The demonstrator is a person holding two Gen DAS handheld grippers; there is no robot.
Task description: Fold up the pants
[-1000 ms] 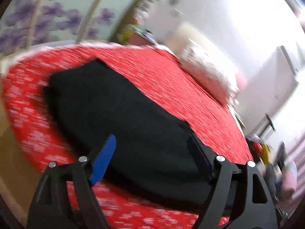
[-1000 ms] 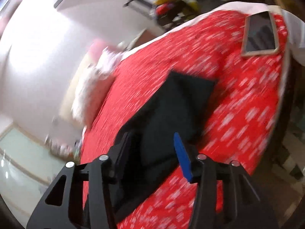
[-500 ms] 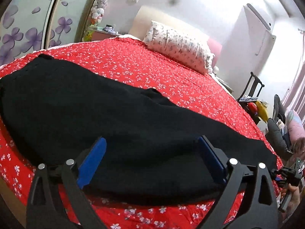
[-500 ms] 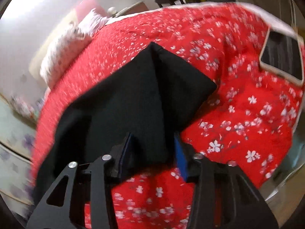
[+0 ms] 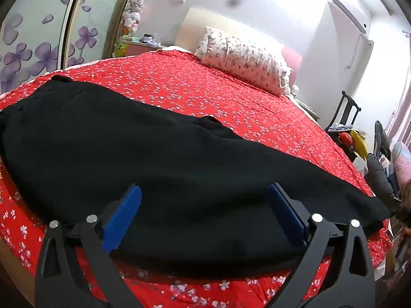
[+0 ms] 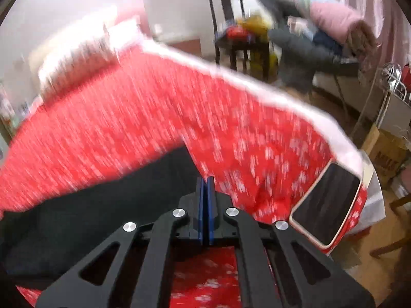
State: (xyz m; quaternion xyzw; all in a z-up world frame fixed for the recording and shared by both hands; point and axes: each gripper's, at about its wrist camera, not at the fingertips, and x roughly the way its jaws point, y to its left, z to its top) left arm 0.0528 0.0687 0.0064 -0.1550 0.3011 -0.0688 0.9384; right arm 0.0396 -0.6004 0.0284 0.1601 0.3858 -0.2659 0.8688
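**Meanwhile, black pants stretched out on the red bed**

Meanwhile, the black pants lie lengthwise across the bed, which is covered by a red sheet with small white flowers. In the left wrist view they run from the far left of the bed to its near right edge, mostly flat, with a small peak of cloth along the far edge.

The left tool is spread wide, released, with nothing between its blue pads. Both pads sit low over the near edge of the pants, one on either side of the cloth's middle stretch; whether they touch it cannot be told.

The right tool is clenched, its two blue pads pressed together. It sits at the end of the pants, but the view is blurred and the pads show no cloth clearly between them, so whether it grips fabric cannot be told.

A phone with a dark screen lies on the sheet near the bed's corner, just right of the right tool. A flowered pillow rests at the head of the bed, well apart from the pants. A dark chair with piled items stands beyond the bed.
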